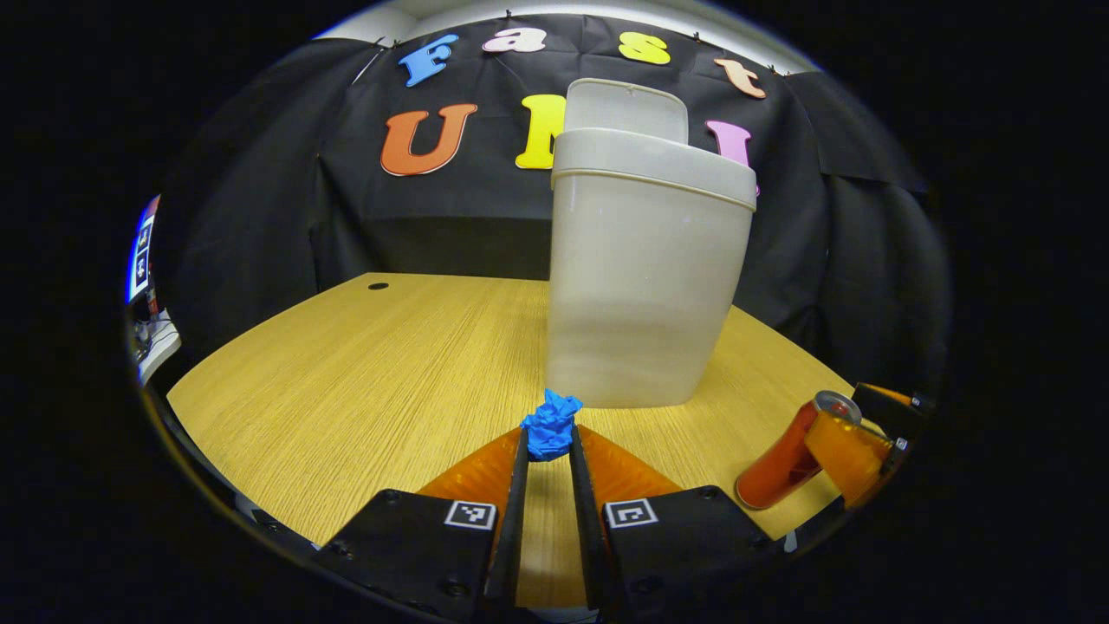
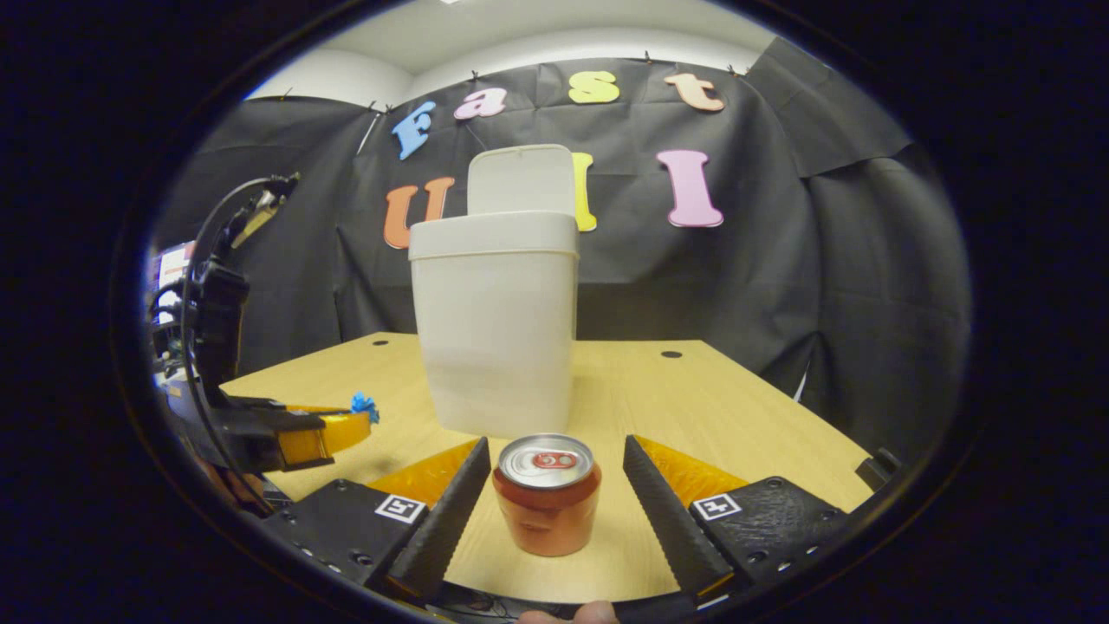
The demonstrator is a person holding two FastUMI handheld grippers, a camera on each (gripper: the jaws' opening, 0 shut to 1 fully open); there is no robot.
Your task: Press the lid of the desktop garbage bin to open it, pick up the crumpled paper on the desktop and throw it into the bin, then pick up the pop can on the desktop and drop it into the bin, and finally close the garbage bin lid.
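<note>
Pinched at the tips of my left gripper (image 1: 548,446), the paper (image 1: 551,423) needs lifting above the bin (image 1: 645,277) ahead, lid (image 1: 625,108) up, while my open right gripper (image 2: 548,485) brackets the can (image 2: 547,494).

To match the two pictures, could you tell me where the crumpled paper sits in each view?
Left gripper view: crumpled paper low centre, pinched at the left gripper tips.
Right gripper view: far left, at the same gripper.
Shared landmark: the bin, lid raised.
</note>
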